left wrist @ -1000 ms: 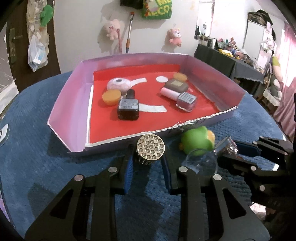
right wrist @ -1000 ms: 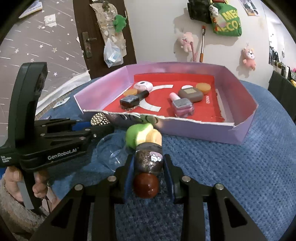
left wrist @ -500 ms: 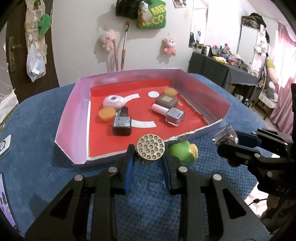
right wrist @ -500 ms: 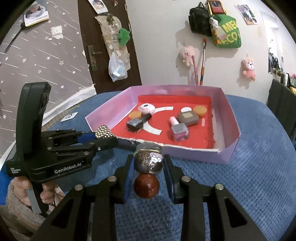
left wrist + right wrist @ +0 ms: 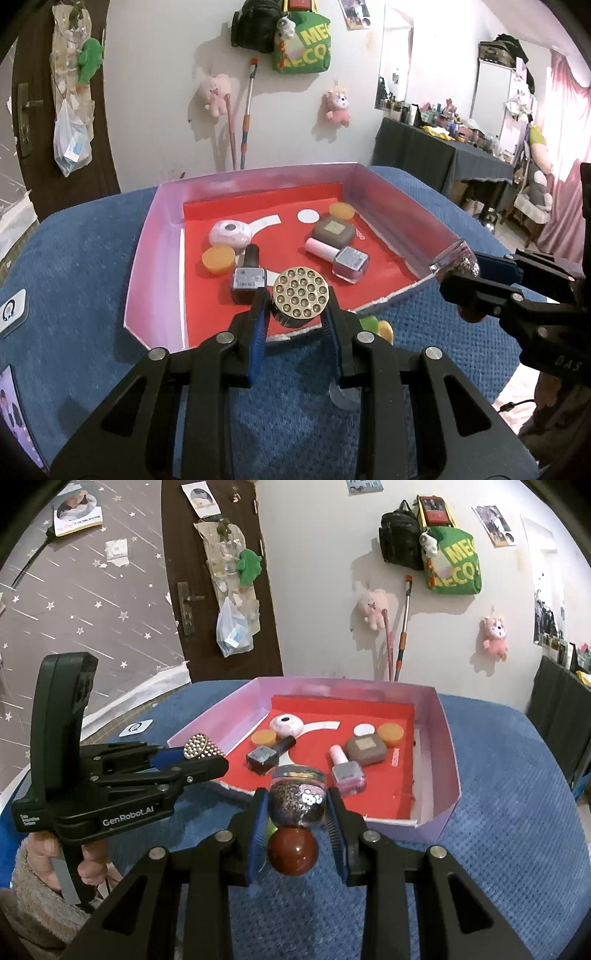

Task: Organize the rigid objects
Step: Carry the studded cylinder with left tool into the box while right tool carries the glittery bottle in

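The left hand-held gripper point(image 5: 295, 314) clamps a flashlight point(image 5: 301, 298), its body hidden behind the lens. The right hand-held gripper point(image 5: 297, 812) grips a glitter bottle point(image 5: 297, 801). Both hang at the tray point(image 5: 147, 280) edge; a green toy point(image 5: 373, 325) peeks out, mostly hidden.

Your left wrist view looks forward and down along its fingers, close over the tray point(image 5: 155, 273) at frame centre. Your right wrist view faces the same tray point(image 5: 448, 764) from its other near corner. Both share the tray, with the opposite gripper at the frame's edge.
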`<action>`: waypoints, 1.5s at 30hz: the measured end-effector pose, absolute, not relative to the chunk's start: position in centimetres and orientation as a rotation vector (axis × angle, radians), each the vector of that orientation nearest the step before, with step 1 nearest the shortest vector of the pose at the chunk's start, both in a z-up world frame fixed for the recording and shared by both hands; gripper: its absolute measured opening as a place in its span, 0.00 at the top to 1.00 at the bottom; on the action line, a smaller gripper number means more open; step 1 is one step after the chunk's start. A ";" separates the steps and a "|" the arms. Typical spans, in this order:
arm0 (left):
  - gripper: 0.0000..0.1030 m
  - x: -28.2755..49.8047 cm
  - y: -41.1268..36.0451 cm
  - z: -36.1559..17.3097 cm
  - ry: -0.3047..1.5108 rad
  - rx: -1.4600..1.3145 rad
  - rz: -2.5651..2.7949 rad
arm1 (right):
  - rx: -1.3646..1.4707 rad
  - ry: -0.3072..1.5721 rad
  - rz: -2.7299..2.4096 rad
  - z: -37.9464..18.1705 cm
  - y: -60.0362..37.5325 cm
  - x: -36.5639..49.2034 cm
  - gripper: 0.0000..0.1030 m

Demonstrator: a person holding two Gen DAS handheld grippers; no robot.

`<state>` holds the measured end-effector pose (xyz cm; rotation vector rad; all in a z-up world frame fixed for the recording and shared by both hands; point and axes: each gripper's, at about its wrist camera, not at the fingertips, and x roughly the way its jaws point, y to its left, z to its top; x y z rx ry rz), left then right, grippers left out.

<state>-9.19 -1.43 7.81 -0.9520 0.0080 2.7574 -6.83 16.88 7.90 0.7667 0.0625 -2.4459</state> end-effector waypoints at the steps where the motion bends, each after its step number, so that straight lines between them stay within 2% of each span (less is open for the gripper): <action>1: 0.75 -9.3 -1.4 7.9 0.007 -0.950 2.757 | 0.760 0.067 -2.448 8.1 16.9 -7.0 0.68; 25: 0.75 -12.5 -1.4 7.2 0.000 -1.003 2.715 | 0.862 0.125 -2.393 7.2 16.8 -12.6 0.68; 45: 0.75 -14.6 -2.2 3.9 -0.050 -1.154 2.644 | 1.040 0.047 -2.238 4.3 15.2 -16.1 0.68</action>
